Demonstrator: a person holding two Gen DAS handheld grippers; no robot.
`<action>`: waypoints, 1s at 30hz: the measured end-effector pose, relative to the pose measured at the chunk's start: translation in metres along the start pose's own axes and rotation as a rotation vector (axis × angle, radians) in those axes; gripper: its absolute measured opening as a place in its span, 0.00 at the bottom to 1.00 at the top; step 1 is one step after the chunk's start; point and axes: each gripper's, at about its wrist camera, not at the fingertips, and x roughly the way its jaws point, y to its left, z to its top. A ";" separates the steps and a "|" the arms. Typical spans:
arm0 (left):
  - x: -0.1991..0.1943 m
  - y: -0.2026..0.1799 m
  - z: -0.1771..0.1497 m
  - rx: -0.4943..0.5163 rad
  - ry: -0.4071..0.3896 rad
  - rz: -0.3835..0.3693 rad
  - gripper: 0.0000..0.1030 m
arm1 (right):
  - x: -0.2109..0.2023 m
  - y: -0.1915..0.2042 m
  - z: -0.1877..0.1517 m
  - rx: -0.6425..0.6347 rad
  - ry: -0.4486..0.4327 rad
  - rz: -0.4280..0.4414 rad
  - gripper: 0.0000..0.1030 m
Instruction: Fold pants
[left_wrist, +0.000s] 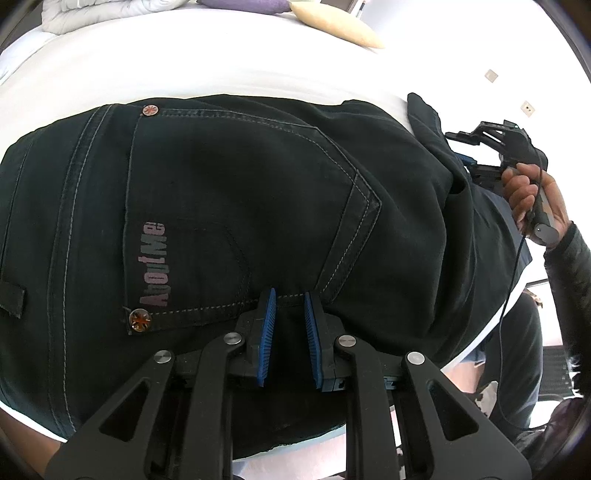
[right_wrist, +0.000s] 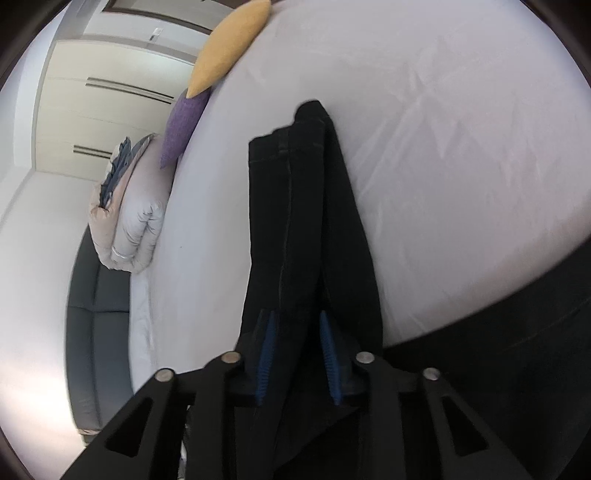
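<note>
Black jeans (left_wrist: 240, 184) lie on the white bed (left_wrist: 221, 66), back pocket with pink lettering facing up. My left gripper (left_wrist: 290, 295) is shut on a fold of the denim just below the pocket's edge. At the right, a hand (left_wrist: 524, 192) holds my right gripper (left_wrist: 491, 147), whose tips are buried in lifted dark cloth. In the right wrist view the bunched pant legs (right_wrist: 306, 184) run from the sheet (right_wrist: 443, 147) down between the blue pads. My right gripper (right_wrist: 298, 314) is shut on them, and the hems rest on the bed.
A yellow pillow (right_wrist: 232, 44), a purple pillow (right_wrist: 184, 125) and a folded grey duvet (right_wrist: 136, 218) line the bed's far edge. A pale wardrobe (right_wrist: 92, 92) stands beyond. A dark padded bed frame (right_wrist: 96, 314) borders the mattress. A black sleeve (left_wrist: 569, 266) reaches in at the right.
</note>
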 end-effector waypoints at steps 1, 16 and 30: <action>0.000 0.000 0.000 -0.001 0.000 0.000 0.16 | 0.003 -0.002 0.003 0.010 0.002 0.008 0.33; -0.001 -0.003 0.000 -0.007 -0.002 0.017 0.16 | 0.001 0.008 0.049 0.024 -0.151 0.119 0.04; -0.001 -0.016 0.000 0.002 -0.003 0.050 0.16 | -0.236 -0.113 -0.085 0.137 -0.510 0.054 0.04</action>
